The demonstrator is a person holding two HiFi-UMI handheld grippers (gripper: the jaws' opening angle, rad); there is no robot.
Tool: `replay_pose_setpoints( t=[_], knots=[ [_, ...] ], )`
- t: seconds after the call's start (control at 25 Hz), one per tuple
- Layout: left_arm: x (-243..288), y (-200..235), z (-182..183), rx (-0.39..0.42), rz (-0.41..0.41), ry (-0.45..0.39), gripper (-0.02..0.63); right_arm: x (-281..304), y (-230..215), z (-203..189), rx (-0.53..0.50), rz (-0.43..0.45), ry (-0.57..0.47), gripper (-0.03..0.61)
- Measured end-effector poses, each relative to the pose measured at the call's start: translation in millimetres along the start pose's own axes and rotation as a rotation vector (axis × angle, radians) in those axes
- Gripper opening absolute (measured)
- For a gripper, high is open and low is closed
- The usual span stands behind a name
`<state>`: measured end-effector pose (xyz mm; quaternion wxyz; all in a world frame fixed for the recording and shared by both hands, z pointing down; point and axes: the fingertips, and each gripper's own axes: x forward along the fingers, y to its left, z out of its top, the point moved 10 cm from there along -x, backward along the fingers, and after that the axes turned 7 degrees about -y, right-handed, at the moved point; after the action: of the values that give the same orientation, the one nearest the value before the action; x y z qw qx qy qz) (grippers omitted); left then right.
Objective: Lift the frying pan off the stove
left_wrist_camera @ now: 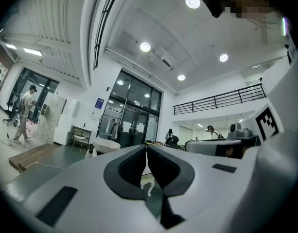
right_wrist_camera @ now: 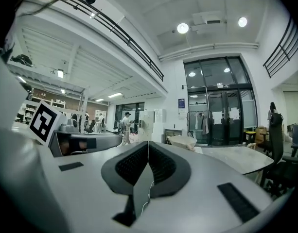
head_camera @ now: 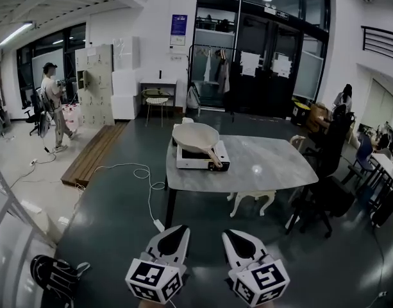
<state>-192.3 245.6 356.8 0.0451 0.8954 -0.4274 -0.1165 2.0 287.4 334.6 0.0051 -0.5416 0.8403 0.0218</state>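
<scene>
A pale frying pan (head_camera: 196, 137) sits on a white portable stove (head_camera: 202, 157) at the left end of a grey table (head_camera: 267, 165), its handle slanting toward me. Both grippers hover low in the head view, well short of the table. My left gripper (head_camera: 177, 231) is shut and empty. My right gripper (head_camera: 234, 235) is shut and empty too. The pan (left_wrist_camera: 106, 145) shows far off in the left gripper view, past the left gripper (left_wrist_camera: 147, 147). In the right gripper view the pan (right_wrist_camera: 185, 141) lies beyond the right gripper (right_wrist_camera: 148, 145).
A white cable (head_camera: 142, 172) loops over the dark floor left of the table. Black chairs (head_camera: 324, 194) stand at the table's right. A wooden platform (head_camera: 93, 154) lies at left, with a person (head_camera: 54, 104) standing beyond it. A black shoe (head_camera: 54, 276) lies at bottom left.
</scene>
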Motion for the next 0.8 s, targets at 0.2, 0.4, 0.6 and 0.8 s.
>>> replay_pose_setpoints(
  t=[0.2,0.4,0.6,0.8],
  knots=[
    [18,28,0,0.008,-0.024,0.023,0.011,28,-5,-3,0.077,0.013,-0.033,0.026],
    [39,49,-5,-0.011,-0.034,0.037,0.011,47,-18,-7,0.091,-0.007,-0.026,0.026],
    [70,58,-16,-0.008,-0.065,0.052,0.011,70,-47,-14,0.109,-0.012,-0.029,0.026],
    [110,79,-33,-0.039,-0.046,0.078,0.011,108,-80,-26,0.106,0.015,-0.022,0.026]
  ],
)
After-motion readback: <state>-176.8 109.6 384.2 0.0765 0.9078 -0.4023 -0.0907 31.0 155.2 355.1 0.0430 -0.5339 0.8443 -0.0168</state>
